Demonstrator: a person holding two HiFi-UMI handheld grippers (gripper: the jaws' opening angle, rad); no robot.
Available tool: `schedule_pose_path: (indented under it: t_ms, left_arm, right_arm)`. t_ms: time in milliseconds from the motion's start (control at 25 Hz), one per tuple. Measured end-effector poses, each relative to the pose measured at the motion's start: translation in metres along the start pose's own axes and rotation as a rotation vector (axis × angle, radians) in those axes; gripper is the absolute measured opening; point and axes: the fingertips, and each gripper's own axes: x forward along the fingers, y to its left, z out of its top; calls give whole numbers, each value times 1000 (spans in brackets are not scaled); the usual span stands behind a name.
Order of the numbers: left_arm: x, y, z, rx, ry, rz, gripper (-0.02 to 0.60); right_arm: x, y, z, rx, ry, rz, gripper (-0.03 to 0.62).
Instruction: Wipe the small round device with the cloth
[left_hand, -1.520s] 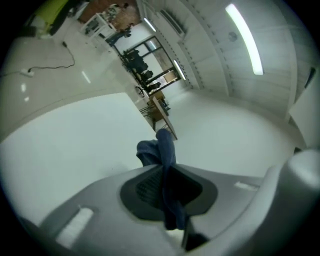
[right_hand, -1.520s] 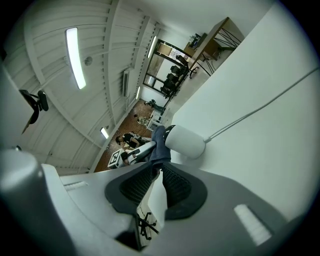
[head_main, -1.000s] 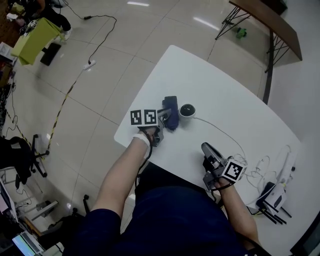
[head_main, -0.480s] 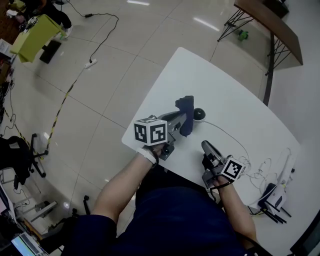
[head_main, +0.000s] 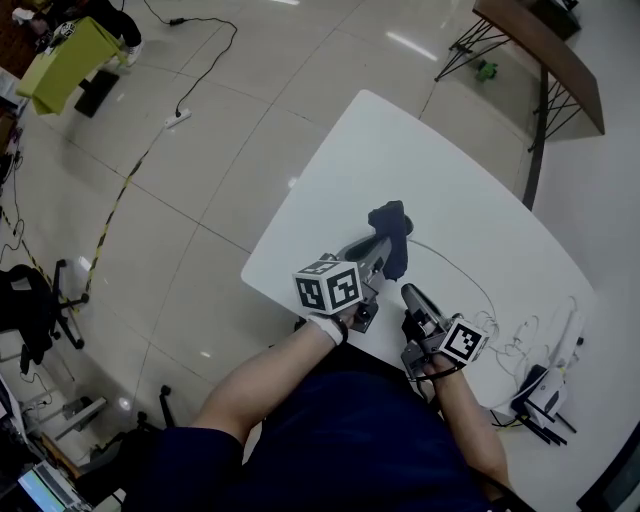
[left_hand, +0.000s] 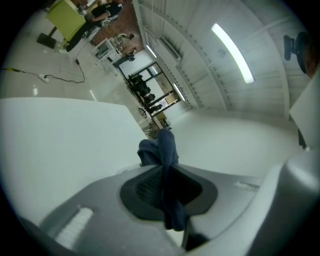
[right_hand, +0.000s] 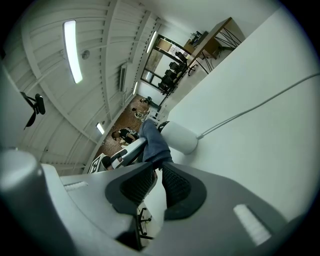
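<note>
Lowering the cloth (head_main: 392, 228) onto the small round device (right_hand: 179, 138) looks like the step in front of you. The dark blue cloth is clamped between the pads of your left gripper (head_main: 384, 250), and its loose end hangs right at the device on the white table (head_main: 455, 185); whether it touches, I cannot tell. In the head view the cloth hides the device. Your right gripper view shows it as a white cylinder with a cable (head_main: 452, 268) trailing off to the right.

Bring the bunched end down onto the top, then rub in small circles and around the side wall, gripping firmly so the fabric does not slip out. The device looks light and its cable may tug it, so press gently.

Your right gripper (head_main: 412, 296) sits near the table's front edge, jaws a narrow slit apart with nothing between them; it could steady the device. Your left forearm reaches forward, with the gripper nearly level and tilted slightly down.
</note>
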Motion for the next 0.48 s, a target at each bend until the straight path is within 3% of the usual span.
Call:
schedule_pose_path:
  t_ms: [120,480]
  left_arm:
    - [-5,14,-1,-41,-38,21,35]
    - [-15,49,-14,-60,-79,127,34]
  right_arm:
    - [-5,-5,-1,11,0,-1,66]
    - [-10,-15,2,16,34,27,66]
